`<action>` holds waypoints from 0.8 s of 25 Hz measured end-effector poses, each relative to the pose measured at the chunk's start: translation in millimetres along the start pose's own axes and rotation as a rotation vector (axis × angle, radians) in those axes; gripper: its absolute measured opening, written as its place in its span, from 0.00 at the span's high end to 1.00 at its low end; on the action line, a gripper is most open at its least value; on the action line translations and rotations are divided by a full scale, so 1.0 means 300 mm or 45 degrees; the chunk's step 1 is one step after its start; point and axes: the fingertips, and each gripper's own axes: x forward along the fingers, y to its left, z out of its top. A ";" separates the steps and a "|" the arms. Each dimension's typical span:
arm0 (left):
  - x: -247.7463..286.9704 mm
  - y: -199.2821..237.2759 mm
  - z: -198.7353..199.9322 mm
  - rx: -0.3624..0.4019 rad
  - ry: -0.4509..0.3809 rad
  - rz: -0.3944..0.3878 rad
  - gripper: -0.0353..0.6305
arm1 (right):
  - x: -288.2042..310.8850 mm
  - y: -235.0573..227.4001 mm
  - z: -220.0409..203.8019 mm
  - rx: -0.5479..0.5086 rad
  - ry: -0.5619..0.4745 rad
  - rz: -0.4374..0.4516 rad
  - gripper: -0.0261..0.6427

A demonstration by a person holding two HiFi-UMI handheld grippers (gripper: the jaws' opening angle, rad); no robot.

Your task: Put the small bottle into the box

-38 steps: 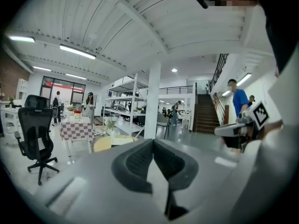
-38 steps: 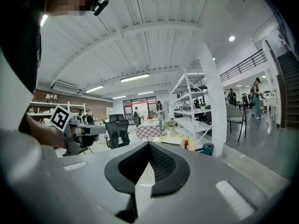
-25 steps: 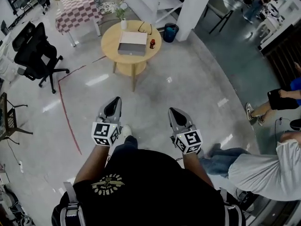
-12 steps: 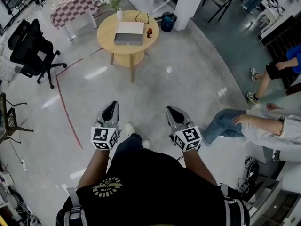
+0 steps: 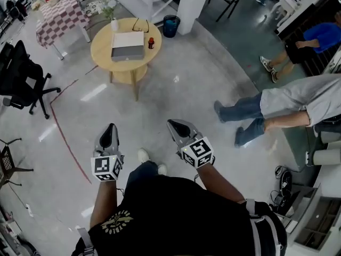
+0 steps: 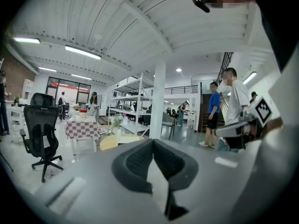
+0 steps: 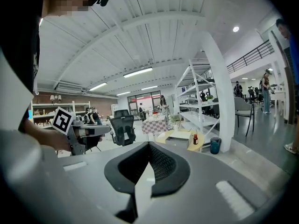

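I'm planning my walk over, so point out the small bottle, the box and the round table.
small bottle [image 5: 151,42], head view, red body.
box [image 5: 128,39], head view, white top.
round table [image 5: 101,49], head view, bare top left of box.

light: bright, ceiling strips [image 6: 81,52] | glare: white patches on floor [image 5: 93,92] | edges: fisheye-bent, dark corners | close foreground: soft

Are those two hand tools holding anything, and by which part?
Nothing is held: the left gripper and the right gripper both have jaws closed together, empty.

Both arms reach forward, left gripper [image 5: 109,136] and right gripper [image 5: 177,128] closed, empty.
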 end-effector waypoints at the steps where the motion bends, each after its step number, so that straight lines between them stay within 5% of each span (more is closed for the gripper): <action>1: 0.017 0.014 0.008 -0.003 -0.004 0.001 0.95 | 0.018 -0.008 0.018 -0.008 -0.002 0.000 0.95; 14: 0.355 0.148 0.222 -0.005 -0.114 -0.192 0.95 | 0.211 -0.127 0.247 -0.076 -0.060 -0.163 0.95; 20: 0.380 0.172 0.201 -0.016 -0.097 -0.184 0.95 | 0.229 -0.153 0.233 -0.054 -0.031 -0.171 0.95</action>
